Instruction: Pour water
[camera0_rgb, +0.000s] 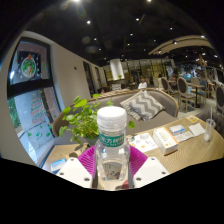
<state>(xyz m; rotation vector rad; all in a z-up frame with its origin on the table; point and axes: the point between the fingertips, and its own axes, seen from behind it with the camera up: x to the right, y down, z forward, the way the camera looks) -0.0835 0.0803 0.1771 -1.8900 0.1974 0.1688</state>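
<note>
While the gripper (112, 172) is held above a wooden table (195, 150), its two fingers are clamped on a clear plastic water bottle (112, 148), one finger at each side of the bottle's body, with the purple pads (88, 160) pressed against the plastic. That bottle stands upright between the fingers, its white screw cap (112, 118) on top and a pale label around its middle; whether its base touches the table cannot be told, since the fingers and the bottle itself hide it.

Taking the bottle as the landmark: just behind it and to its left grows a leafy green potted plant (83, 120), its leaves reaching up beside the cap. To the bottle's right, on the table, lie several flat printed items, among them a white box (165, 141) and, farther right, a card or booklet (187, 130) with a blue patch. To the bottle's lower left, near the table's edge, sits a small white-and-blue object (57, 164) that is too small to name.

Beyond the bottle, past the table, a sofa holds a cushion with a grey-and-white zigzag pattern (147, 104). Far to the left of the bottle a wall carries a dark framed screen (29, 66) showing a round emblem, with a poster (34, 118) beneath it. Above and behind the bottle, a dark ceiling with small spot lamps (88, 22) spreads over an open interior, and a pale cylindrical pendant lamp (117, 68) hangs there.
</note>
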